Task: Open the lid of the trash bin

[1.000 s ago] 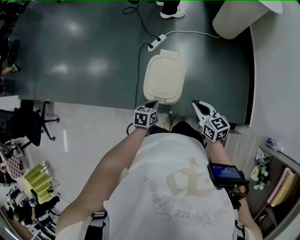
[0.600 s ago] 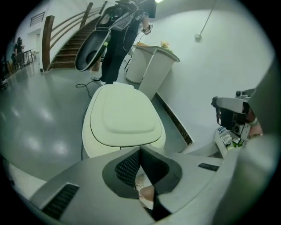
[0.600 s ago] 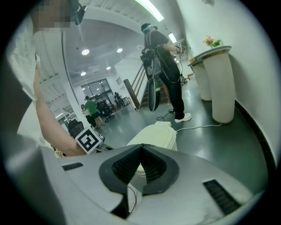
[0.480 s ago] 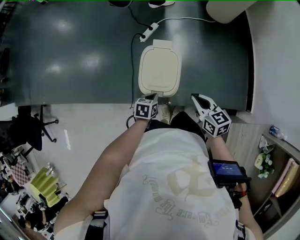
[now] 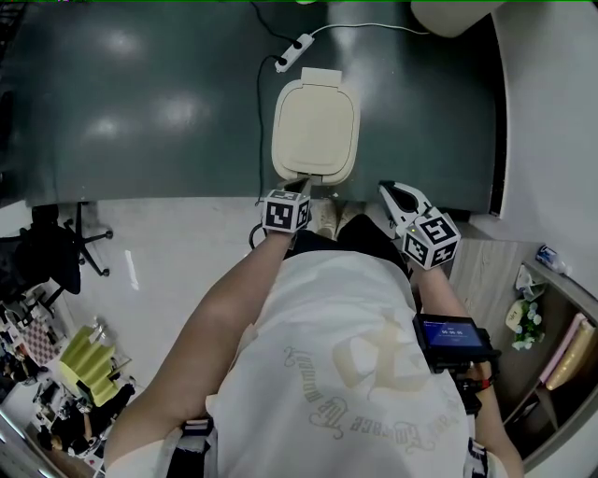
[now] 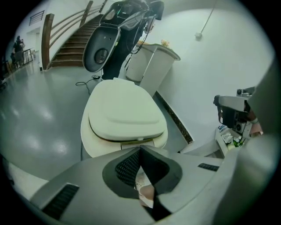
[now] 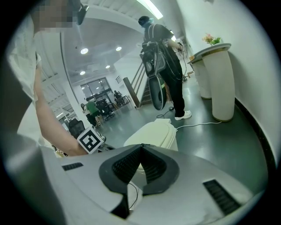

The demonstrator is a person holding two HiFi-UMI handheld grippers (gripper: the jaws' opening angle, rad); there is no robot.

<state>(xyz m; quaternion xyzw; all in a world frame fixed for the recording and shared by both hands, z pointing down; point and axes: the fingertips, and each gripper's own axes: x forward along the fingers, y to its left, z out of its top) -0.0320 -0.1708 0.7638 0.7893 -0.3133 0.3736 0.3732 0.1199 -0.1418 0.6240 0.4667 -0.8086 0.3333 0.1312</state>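
The cream trash bin (image 5: 315,126) stands on the dark floor just ahead of me with its lid (image 6: 123,107) down. My left gripper (image 5: 301,187) is shut and empty, its tips right at the bin's near edge, just below the lid's front lip. Off to the right of the bin, my right gripper (image 5: 388,194) hangs shut with nothing in it. In the right gripper view the bin (image 7: 153,134) shows beyond the closed jaws, with the left gripper's marker cube (image 7: 91,139) beside it.
A power strip (image 5: 292,47) and its cable lie on the floor behind the bin. A tall cream pedestal (image 5: 448,14) stands at the far right by the white wall. An office chair (image 5: 56,243) is at left. A person in black (image 7: 164,66) stands beyond.
The bin has shifted up in the head view as I came closer. The left gripper's tips have reached the bin's near edge. The right gripper stayed beside it.
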